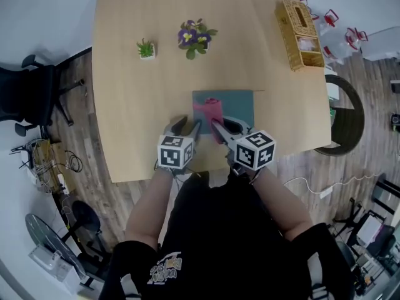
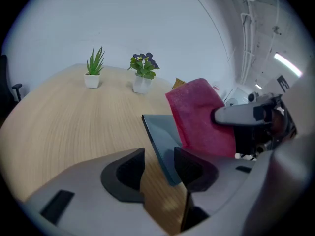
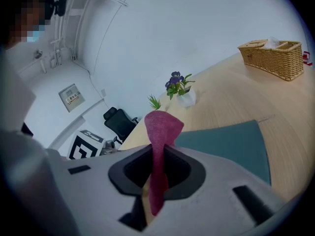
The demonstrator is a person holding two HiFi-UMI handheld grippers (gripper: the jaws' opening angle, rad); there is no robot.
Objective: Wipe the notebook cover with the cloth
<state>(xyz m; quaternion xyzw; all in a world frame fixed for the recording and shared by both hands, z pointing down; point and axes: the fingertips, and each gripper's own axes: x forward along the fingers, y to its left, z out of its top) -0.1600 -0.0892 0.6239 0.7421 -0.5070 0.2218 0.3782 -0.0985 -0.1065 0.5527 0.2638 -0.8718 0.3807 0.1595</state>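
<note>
On the pale tabletop [image 1: 137, 105], the jaws of the right gripper [image 3: 156, 168] pinched the pink cloth [image 3: 161, 127] over the notebook [image 3: 231, 141]. The left gripper [image 2: 158, 157] gaped, empty, at the notebook's near corner. Wiping well called for pressing the cloth flat with that corner steadied.

2 potted plants [image 1: 145, 49] [image 1: 195, 37], 1 basket [image 1: 300, 35], 1 notebook [image 1: 240, 105], 1 cloth [image 1: 209, 112].
</note>
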